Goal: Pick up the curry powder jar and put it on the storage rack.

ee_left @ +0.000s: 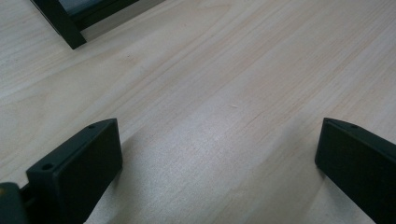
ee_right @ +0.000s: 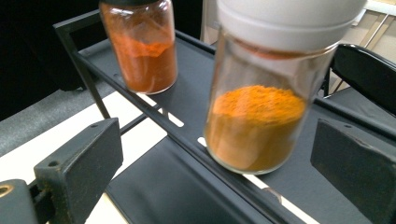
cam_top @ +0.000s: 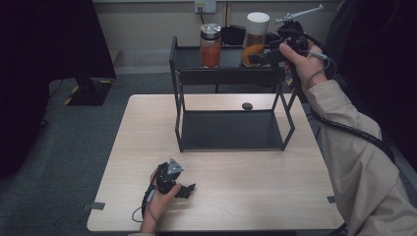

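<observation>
- While the right gripper (cam_top: 265,56) hovers at the top shelf of the black rack (cam_top: 221,73), the white-lidded jar (ee_right: 261,93) of orange powder stands straight ahead of its jaws, between them in the right gripper view and not yet touched.
- Those jaws stand wide, one on each side of the jar with free space both ways.
- Upright on the shelf, the jar has a vertical long axis, so the jaws would close across its round glass body.
- A second, metal-lidded jar (cam_top: 210,45) stands apart to its left.
- Resting on the table (cam_top: 246,196) near the person, the left gripper (cam_top: 189,188) is well apart from the rack, jaws wide and empty.
</observation>
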Demonstrator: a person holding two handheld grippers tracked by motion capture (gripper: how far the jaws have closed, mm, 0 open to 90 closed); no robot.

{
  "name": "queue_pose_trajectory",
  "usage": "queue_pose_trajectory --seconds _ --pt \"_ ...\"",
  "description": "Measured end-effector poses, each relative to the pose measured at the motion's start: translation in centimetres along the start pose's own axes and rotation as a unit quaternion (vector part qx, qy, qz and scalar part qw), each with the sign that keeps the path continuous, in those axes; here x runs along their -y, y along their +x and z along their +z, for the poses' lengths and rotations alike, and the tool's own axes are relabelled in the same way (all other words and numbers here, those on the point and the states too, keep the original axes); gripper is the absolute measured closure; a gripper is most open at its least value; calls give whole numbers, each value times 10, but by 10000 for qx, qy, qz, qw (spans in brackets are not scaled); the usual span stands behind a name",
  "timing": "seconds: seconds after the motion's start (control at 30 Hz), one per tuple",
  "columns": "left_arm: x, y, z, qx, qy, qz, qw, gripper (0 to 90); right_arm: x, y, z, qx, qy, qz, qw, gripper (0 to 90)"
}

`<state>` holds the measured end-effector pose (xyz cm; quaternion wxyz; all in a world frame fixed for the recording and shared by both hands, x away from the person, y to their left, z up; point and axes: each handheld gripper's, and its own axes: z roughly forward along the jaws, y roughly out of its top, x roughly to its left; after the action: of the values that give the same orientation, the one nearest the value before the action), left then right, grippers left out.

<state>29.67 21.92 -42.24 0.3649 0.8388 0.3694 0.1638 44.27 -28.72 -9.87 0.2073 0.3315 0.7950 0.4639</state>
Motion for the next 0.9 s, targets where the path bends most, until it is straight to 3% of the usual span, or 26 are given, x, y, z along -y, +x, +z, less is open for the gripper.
queue_pose_trajectory --seconds 0.4,0.9 --pt "0 0 0 -1 1 -1 10000 0 18 10 -1 -50 10 25 10000 20" --pt "0 0 0 -1 2 2 10000 0 58 12 4 -299 -55 88 9995 20"
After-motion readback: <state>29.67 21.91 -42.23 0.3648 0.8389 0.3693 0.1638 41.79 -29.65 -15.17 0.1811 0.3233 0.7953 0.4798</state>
